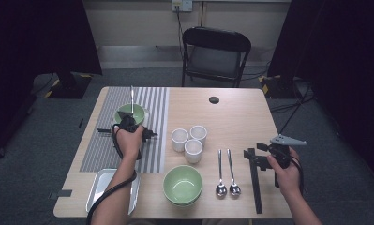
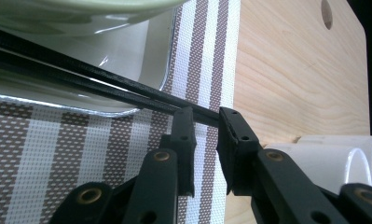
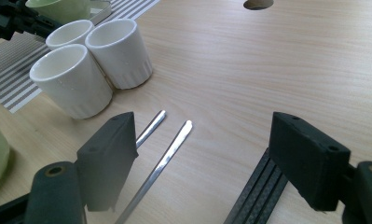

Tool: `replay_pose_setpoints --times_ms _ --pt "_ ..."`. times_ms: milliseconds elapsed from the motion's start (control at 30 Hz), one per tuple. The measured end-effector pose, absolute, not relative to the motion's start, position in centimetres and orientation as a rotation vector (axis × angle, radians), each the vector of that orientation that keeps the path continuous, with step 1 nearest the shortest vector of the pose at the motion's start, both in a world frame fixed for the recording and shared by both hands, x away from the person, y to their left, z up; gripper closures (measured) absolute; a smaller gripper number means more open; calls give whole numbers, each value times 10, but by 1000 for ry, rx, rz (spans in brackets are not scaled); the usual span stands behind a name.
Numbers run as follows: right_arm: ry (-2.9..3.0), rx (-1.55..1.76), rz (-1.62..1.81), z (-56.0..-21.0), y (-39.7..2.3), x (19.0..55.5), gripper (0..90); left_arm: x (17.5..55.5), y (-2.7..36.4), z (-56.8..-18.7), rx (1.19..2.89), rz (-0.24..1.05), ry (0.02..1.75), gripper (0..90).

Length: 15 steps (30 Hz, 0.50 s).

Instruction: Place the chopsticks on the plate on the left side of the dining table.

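My left gripper (image 1: 149, 134) hovers over the striped placemat (image 1: 152, 154), just in front of a green bowl (image 1: 126, 113) that holds a spoon (image 1: 131, 96). In the left gripper view its jaws (image 2: 206, 119) stand narrow, with the ends of a pair of black chopsticks (image 2: 104, 81) pinched between their tips. The sticks slant off to the left over a shiny tray (image 2: 141, 56) under the bowl (image 2: 81, 14). My right gripper (image 1: 252, 151) is wide open (image 3: 204, 126) low above the bare table, over two spoon handles (image 3: 169, 144) and a second chopstick pair (image 3: 253, 196).
Three white cups (image 1: 189, 140) cluster mid-table. A second green bowl (image 1: 183, 183) sits at the front, two spoons (image 1: 224, 173) to its right, then the chopsticks (image 1: 255, 183). A metal tray (image 1: 100, 187) lies front left. A folding chair (image 1: 215, 51) stands beyond the table.
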State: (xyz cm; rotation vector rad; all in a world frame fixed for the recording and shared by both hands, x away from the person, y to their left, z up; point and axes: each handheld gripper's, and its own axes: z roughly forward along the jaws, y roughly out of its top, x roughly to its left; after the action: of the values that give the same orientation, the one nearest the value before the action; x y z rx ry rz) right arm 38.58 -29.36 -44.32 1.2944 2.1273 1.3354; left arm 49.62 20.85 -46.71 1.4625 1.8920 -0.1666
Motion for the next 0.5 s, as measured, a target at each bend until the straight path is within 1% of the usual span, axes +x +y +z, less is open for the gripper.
replay_pose_setpoints --times_ms 100,200,500 --pt "2122 1299 1338 -443 -294 386 227 496 208 -467 1462 -163 1894 754" --pt "2122 1301 1337 -443 -295 386 227 497 208 -467 1463 -160 1893 765" --pt "2124 1296 1336 -444 -295 386 227 497 206 -467 1473 -151 1882 763"
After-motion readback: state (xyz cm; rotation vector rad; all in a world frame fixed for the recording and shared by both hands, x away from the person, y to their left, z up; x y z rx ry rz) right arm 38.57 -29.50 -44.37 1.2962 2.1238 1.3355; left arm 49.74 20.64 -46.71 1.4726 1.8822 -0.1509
